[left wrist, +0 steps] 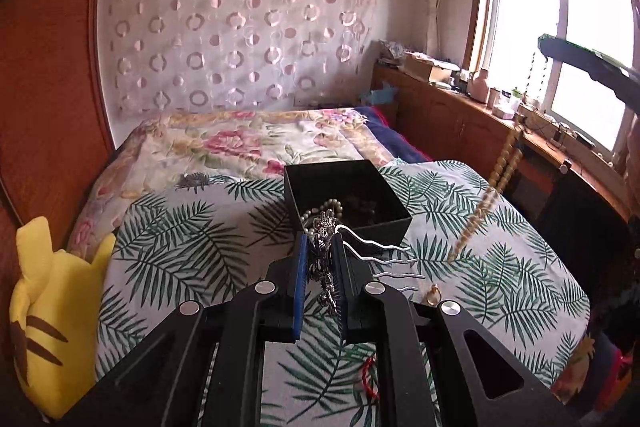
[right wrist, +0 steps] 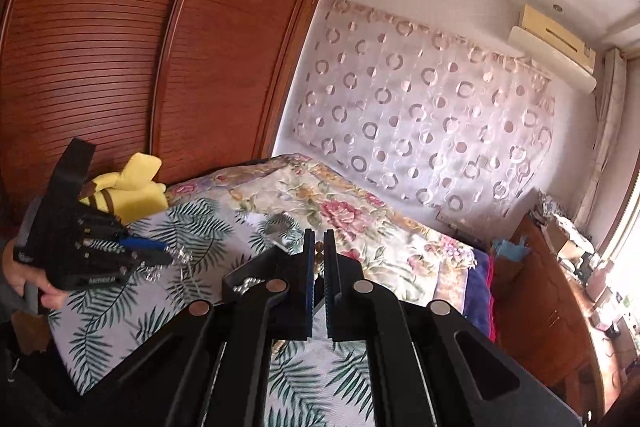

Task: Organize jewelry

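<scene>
My left gripper is shut on a silver ornate hairpin, whose wavy prongs stick out to the right. It hangs just in front of an open black box on the leaf-print bed, which holds a pearl bracelet and dark beads. My right gripper is shut on a beige bead necklace that dangles over the bed right of the box; in its own view only a few beads show between its jaws. The left gripper also shows in the right wrist view.
A gold piece and a red cord bracelet lie on the leaf-print cover. A yellow plush sits at the left by the wooden wardrobe. A floral quilt lies behind, cluttered cabinets under the window.
</scene>
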Demonstrator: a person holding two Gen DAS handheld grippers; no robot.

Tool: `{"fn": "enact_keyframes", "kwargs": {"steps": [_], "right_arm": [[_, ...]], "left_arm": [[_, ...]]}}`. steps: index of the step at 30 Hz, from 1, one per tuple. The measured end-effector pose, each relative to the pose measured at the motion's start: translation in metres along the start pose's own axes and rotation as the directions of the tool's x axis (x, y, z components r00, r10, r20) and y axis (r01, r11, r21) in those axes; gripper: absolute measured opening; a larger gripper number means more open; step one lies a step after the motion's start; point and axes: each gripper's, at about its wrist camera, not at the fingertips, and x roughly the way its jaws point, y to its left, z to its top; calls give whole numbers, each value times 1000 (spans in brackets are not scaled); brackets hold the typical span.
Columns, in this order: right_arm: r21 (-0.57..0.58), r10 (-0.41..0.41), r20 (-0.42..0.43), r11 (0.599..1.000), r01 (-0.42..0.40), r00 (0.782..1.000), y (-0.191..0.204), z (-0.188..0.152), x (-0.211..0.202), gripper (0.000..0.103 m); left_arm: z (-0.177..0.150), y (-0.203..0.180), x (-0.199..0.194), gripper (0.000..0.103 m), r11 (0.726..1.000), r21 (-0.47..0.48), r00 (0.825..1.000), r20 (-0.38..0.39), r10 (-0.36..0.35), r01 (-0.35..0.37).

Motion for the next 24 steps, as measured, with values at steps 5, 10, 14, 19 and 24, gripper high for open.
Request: {"fn": "enact_keyframes", "kwargs": {"steps": [5,10,14,19,24], "right_arm": [[-24,-12,17,1000,13,1000,-3,26,18,5],[-41,-30,2,999,30,1000,-6,41,43,5],[-26,-32,-20,999,31,999,-12,48,63,5],[-44,-29,-84,999,25,996,-9,41,95,5],[-28,9,-158,1000,-13,987,0,15,127,5]], "left_arm": [[4,1,9,11,1000,-2,1000,-2,6,-6],[6,6,16,11,1000,-13,1000,-7,8,-8],[6,9,23,11,1000,-19,1000,-14,10,-10],[12,12,32,11,1000,-17,1000,-19,20,-20],[19,18,47,11,999,-29,999,-31,21,-22]]}}
